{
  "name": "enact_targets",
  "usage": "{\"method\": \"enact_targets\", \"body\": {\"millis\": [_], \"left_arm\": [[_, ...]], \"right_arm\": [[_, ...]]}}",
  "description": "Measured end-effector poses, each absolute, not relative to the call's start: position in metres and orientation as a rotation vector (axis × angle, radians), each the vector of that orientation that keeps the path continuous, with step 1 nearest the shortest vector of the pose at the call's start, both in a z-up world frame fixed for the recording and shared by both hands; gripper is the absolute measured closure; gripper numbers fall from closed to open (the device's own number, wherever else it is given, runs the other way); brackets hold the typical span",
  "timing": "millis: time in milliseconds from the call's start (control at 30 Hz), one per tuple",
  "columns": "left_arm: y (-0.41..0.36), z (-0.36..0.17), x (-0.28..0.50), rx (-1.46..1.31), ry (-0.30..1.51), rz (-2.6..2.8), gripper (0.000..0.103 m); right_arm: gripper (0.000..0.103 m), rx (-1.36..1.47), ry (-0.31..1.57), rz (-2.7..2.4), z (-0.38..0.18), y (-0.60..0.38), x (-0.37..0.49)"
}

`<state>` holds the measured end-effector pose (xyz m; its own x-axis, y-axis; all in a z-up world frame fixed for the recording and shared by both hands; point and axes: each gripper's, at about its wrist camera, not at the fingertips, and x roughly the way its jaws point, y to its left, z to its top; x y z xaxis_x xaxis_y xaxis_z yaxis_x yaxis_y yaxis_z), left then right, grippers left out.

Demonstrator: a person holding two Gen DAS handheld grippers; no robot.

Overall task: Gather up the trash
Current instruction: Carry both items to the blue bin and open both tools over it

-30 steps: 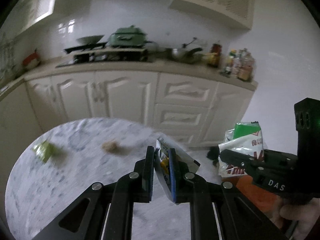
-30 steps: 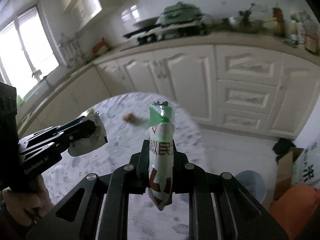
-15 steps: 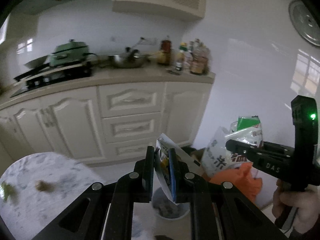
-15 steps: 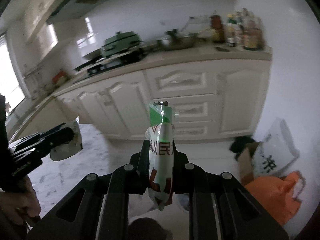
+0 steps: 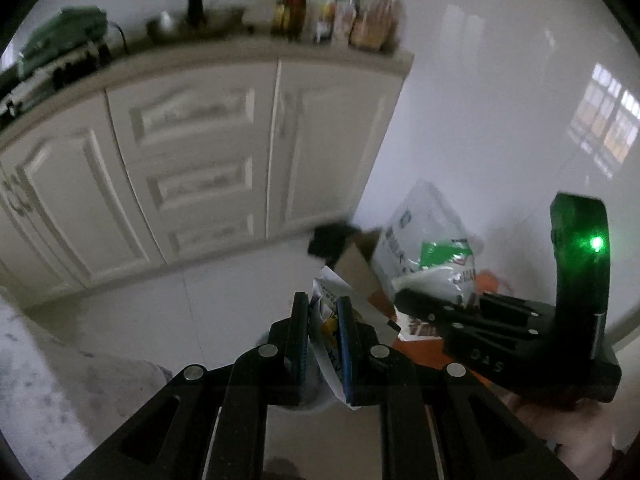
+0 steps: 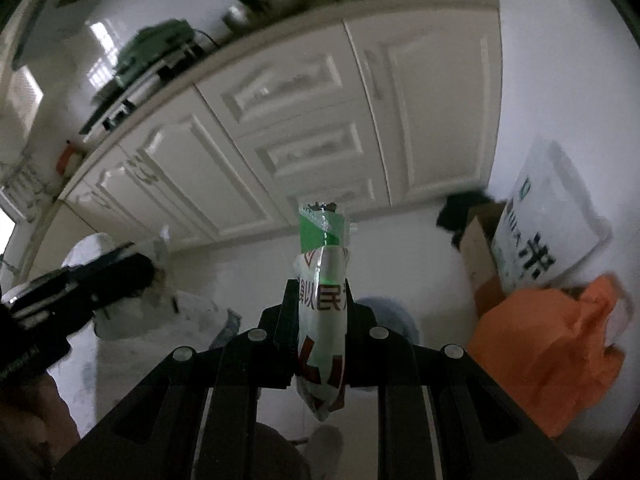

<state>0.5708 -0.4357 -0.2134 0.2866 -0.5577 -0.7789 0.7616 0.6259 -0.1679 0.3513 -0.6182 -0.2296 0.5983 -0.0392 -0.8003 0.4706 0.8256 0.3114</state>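
Note:
My left gripper (image 5: pixel 323 312) is shut on a crumpled white wrapper with yellow print (image 5: pixel 326 320). My right gripper (image 6: pixel 322 300) is shut on a white and green snack packet with red print (image 6: pixel 322 292). Both are held in the air above the kitchen floor. In the left wrist view the right gripper (image 5: pixel 404 300) sits just to the right with its packet (image 5: pixel 440 268). In the right wrist view the left gripper (image 6: pixel 140 268) is at the left with its wrapper (image 6: pixel 160 244). A grey bin (image 6: pixel 396 316) is partly hidden behind my right gripper.
White kitchen cabinets (image 5: pixel 200 160) stand ahead under a counter with bottles (image 5: pixel 340 12) and a green cooker (image 5: pixel 60 44). By the wall lie a white printed sack (image 6: pixel 548 220), an orange bag (image 6: pixel 540 344) and a cardboard box (image 6: pixel 480 248). The marble table edge (image 5: pixel 36 360) is at the left.
Both grippers have swung right and tilted down, away from the marble table toward the floor by the bags. Each still holds its wrapper.

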Motion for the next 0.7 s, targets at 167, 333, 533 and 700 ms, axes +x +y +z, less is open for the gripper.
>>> {"method": "enact_targets", "body": {"millis": [167, 333, 533, 700], "left_arm": [[-0.478, -0.245, 0.604, 0.307, 1.032, -0.866, 0.090], [-0.507, -0.248, 0.623, 0.337, 1.037, -0.836, 0.028], [-0.501, -0.243, 0.614, 0.346, 0.995, -0.776, 0.009], [-0.464, -0.228, 0.579, 0.326, 0.944, -0.757, 0.003]], "right_arm": [[0.075, 0.592, 0.941, -0.338, -0.263, -0.637, 0.364], [0.046, 0.647, 0.932, -0.351, -0.273, -0.647, 0.360], [0.007, 0.652, 0.938, -0.372, -0.270, -0.643, 0.356], [0.003, 0.654, 0.917, -0.388, -0.261, -0.638, 0.345]]}}
